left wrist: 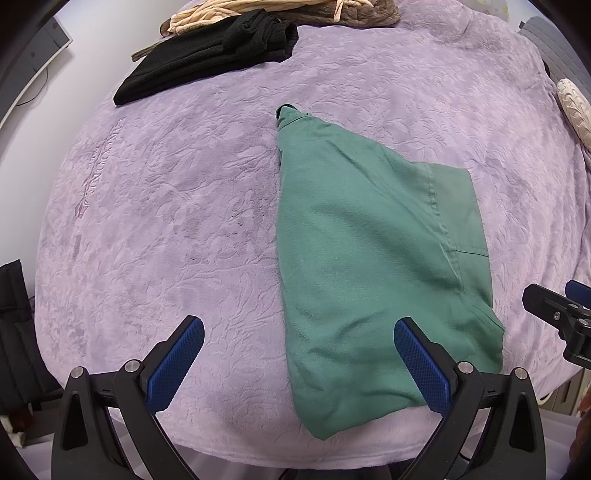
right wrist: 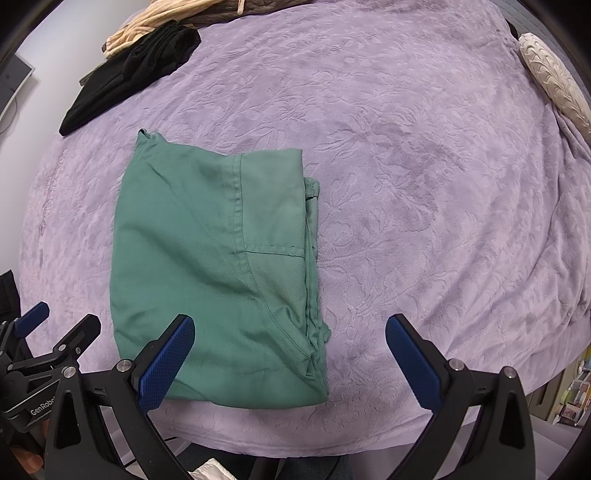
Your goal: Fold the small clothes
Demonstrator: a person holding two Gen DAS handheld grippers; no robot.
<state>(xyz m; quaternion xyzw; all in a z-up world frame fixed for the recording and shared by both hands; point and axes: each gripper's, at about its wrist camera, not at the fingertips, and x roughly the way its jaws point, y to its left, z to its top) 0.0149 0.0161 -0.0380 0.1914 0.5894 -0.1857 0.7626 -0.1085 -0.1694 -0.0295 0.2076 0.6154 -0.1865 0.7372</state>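
A green garment [left wrist: 369, 258] lies folded flat on the purple blanket [left wrist: 166, 206], near its front edge. It also shows in the right wrist view [right wrist: 207, 258], with stacked folded edges along its right side. My left gripper [left wrist: 299, 328] is open and empty, above the garment's near left part. My right gripper [right wrist: 290, 326] is open and empty, above the garment's near right edge. The right gripper also shows at the right edge of the left wrist view [left wrist: 554, 310]. The left gripper shows at the lower left of the right wrist view [right wrist: 55, 328].
A black garment [left wrist: 207, 55] lies at the back left of the blanket, with beige [left wrist: 207, 14] and brown clothes [left wrist: 362, 14] behind it. A cream pillow [right wrist: 554, 81] lies at the far right. The blanket [right wrist: 443, 184] hangs over the front edge.
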